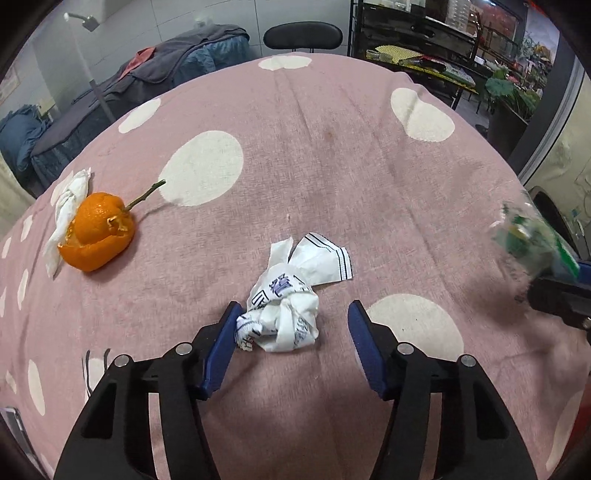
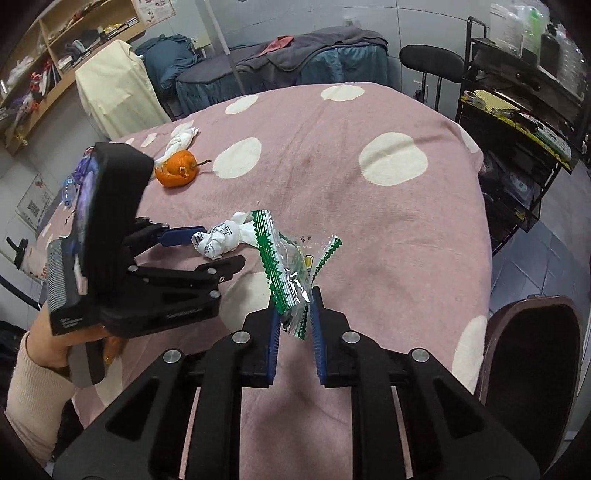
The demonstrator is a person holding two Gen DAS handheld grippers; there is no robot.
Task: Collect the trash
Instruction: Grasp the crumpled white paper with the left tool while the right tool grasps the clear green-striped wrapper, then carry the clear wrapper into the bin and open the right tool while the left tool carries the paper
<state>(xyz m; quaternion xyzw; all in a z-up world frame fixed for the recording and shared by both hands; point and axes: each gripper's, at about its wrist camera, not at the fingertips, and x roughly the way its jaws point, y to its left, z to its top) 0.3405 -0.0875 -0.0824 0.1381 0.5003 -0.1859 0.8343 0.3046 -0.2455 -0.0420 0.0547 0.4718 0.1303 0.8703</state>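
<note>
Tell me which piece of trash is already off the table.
The clear wrapper with green zigzag edges, pinched in the right tongs. The printed crumpled paper lies between the open left tongs; the orange peel and white tissue lie untouched.

Matt pink tablecloth (image 1: 332, 166), crumpled paper wrapper (image 1: 284, 310), glossy clear plastic packet (image 2: 291, 273)

I read this as a lived-in room doing double duty for storage — part home, part workroom. My table wears a pink cloth with cream dots (image 1: 332, 155). At twelve o'clock stands a black chair (image 1: 303, 36); at eleven, a low bed or couch heaped with grey and blue blankets (image 2: 295, 59). At two o'clock a black metal rack (image 2: 517, 103) holds boxes and bottles — at ten, wooden shelves (image 2: 62, 48) are crammed with clutter.
</note>
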